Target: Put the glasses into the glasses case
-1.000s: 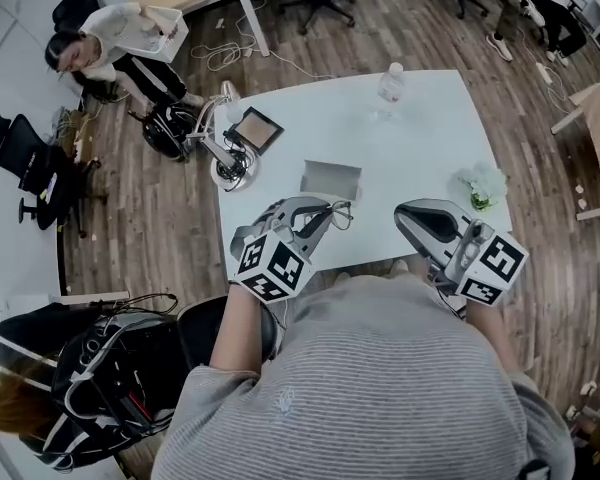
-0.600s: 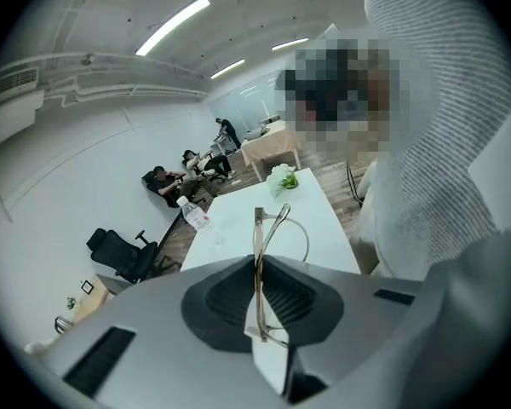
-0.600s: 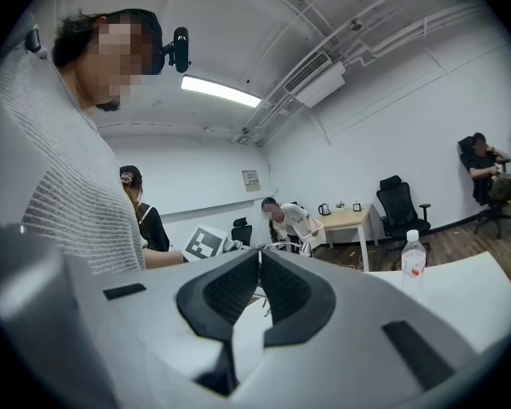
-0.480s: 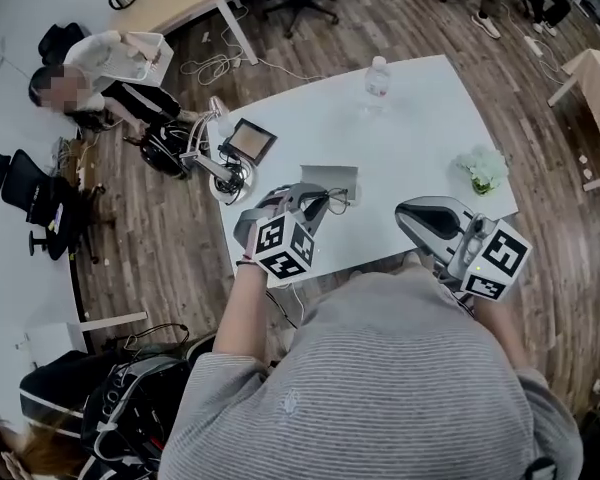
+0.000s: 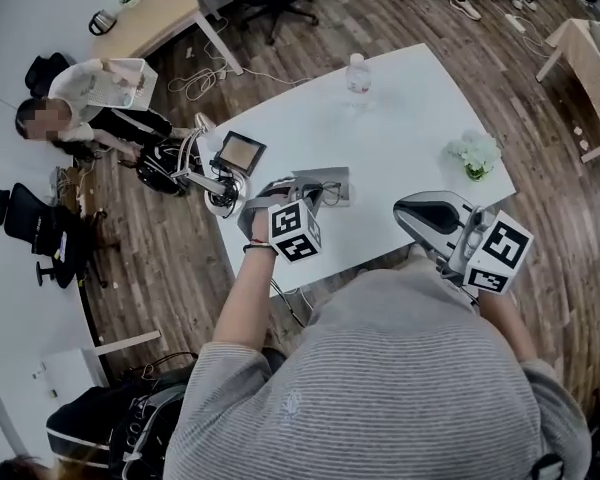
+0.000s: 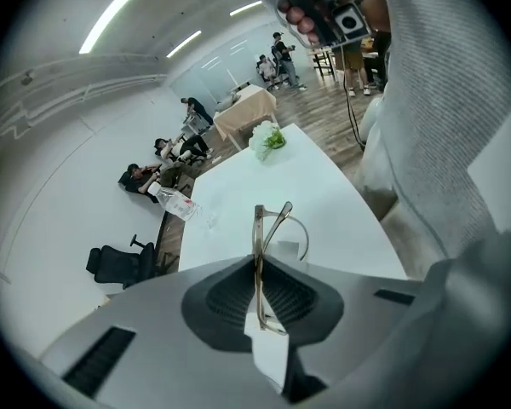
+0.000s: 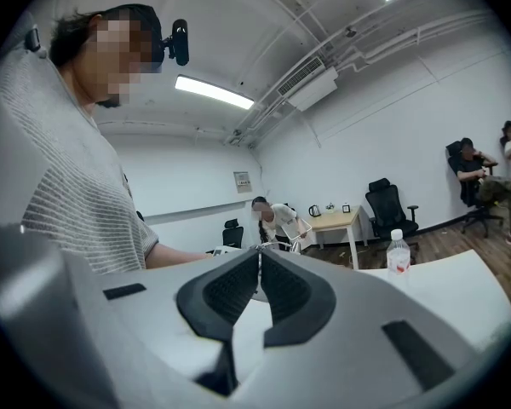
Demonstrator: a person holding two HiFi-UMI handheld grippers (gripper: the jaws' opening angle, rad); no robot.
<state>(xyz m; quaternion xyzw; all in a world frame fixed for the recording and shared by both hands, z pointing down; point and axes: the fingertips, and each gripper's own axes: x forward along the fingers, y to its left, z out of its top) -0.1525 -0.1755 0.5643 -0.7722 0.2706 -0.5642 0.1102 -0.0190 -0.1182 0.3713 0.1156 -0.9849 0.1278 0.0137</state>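
Quick status from my end. The left gripper [image 5: 303, 197] is angled down over the near-left part of the white worktop [image 5: 405, 133], and its jaws are narrow, clamped on the glasses [image 6: 258, 228]. In the left gripper view the frame sits edge-on between the pads, with 1 temple arm and part of a lens rim sticking out past the tips. From the head view the glasses [image 5: 329, 191] are right at the grey glasses case [image 5: 325, 176], which lies flat on the worktop just ahead of the left gripper. I can't tell if they're touching the case or just above it; it's too small from up there.

The right gripper [image 5: 402, 211] is held off the near edge of the worktop, well apart from the case, pointing roughly level. Its own view shows the jaws pressed together with nothing between them [image 7: 259, 261].

Other stuff on the worktop: a water bottle [image 5: 357, 70] at the far side and a small plant with white flowers [image 5: 474, 153] near the right edge, both well away from the case. Off the left edge there's a small framed screen on a stand [image 5: 238, 152], and a person [image 5: 90, 93] is crouched on the wood floor further left, beside an office chair [image 5: 30, 226].
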